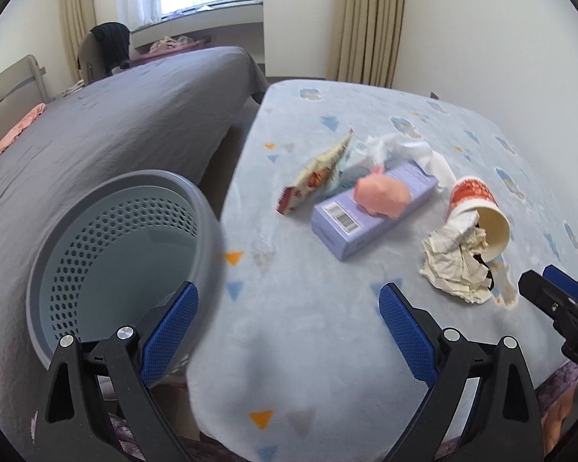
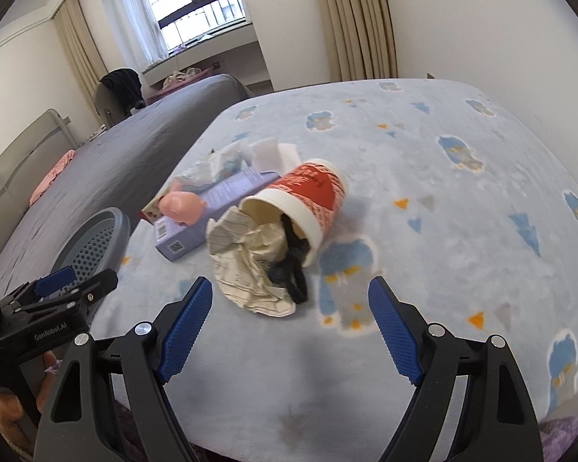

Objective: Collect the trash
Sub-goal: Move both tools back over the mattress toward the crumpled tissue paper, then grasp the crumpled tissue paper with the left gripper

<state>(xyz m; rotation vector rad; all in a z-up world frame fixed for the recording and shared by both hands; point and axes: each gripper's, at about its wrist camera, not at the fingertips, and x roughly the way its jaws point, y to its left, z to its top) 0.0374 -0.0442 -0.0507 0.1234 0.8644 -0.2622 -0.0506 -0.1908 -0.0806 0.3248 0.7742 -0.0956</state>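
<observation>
Trash lies on the light blue patterned blanket point(image 1: 308, 346). There is a snack wrapper point(image 1: 316, 177), a purple box point(image 1: 373, 215) with a pink lump point(image 1: 383, 196) on it, white tissue point(image 1: 400, 150), and a tipped red paper cup point(image 2: 312, 196) spilling crumpled paper point(image 2: 250, 269) and a black cord point(image 2: 294, 273). My right gripper point(image 2: 291, 327) stands open just short of the crumpled paper, nothing between its pads. My left gripper point(image 1: 289, 327) is open too, its left finger point(image 1: 169, 331) over the rim of the grey perforated basket point(image 1: 127, 254).
The basket point(image 2: 92, 246) stands in the gap between the blanket's left edge and a grey-covered bed point(image 1: 115, 123). A wall runs along the right. Window, curtains and a chair draped in dark clothing point(image 1: 110, 46) are at the far end.
</observation>
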